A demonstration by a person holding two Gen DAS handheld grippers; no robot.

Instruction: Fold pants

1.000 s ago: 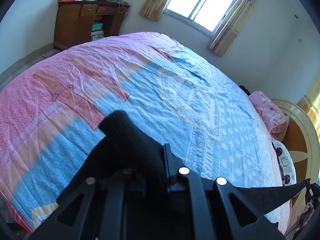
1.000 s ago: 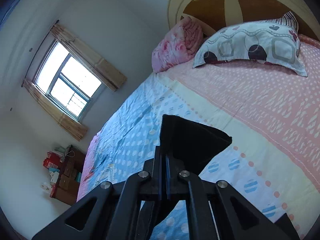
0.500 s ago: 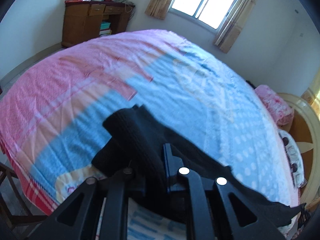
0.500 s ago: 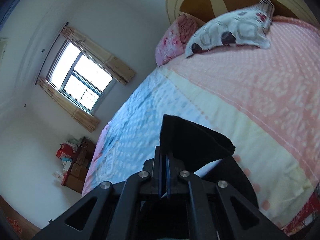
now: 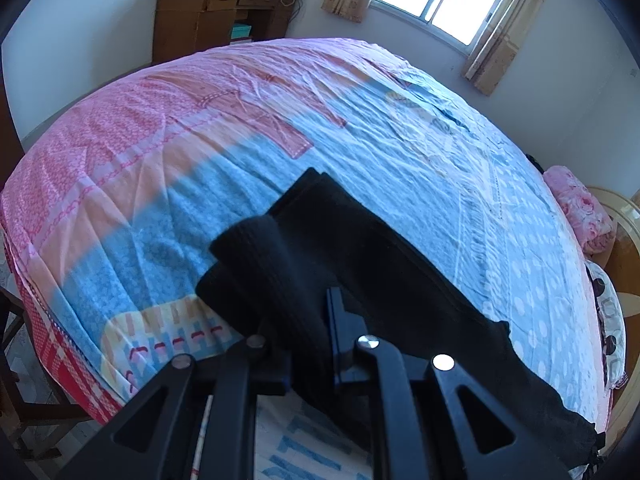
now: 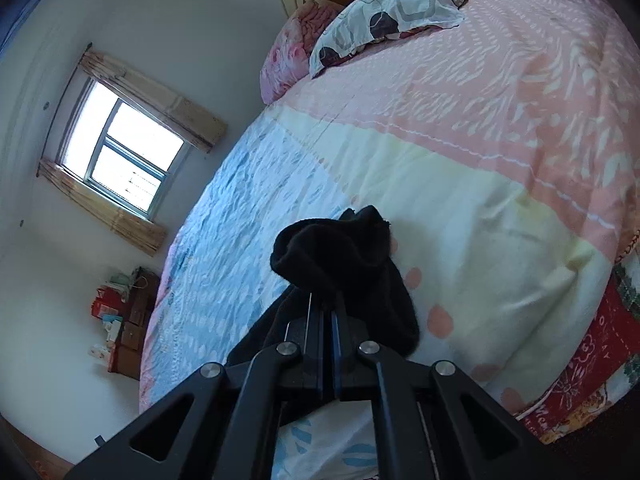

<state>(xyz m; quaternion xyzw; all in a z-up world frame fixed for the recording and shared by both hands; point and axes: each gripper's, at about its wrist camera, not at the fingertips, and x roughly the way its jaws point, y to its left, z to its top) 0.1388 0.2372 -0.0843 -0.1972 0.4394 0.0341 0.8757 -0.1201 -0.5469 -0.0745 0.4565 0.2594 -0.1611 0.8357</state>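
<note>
Left tongs: the left tongs (image 5: pixel 308 312) are clamped on a thick ribbed edge of the black pants (image 5: pixel 360 264), which looks like the waistband, bunched between the jaws.
Right tongs: the right tongs (image 6: pixel 326 312) are pressed together on another bunch of the same pants (image 6: pixel 340 248); the cloth humps up over the tips.
Pants: they lie partly on the bed (image 5: pixel 180 160), near its close edge; in the left view a flat folded strip runs out over the blue part of the bedspread, and a dark band stretches off to the right, probably toward the other tongs.
Bed: a patchwork spread of pink, blue and cream, wrinkled but free of other clothes; a patterned pillow (image 6: pixel 392 12) and a rolled pink blanket (image 6: pixel 288 52) sit well apart at the head end.
Step in hand: by the look of it, laying the held edge down to make or finish a fold.
Doing it well: keep both grips level and the cloth taut between them, lower it so the edges line up with the strip already flat, and let go only once the cloth rests on the spread.
Risk: the bunched cloth at the right tips may drop as a lump; a light pull outward before release should flatten it.
</note>
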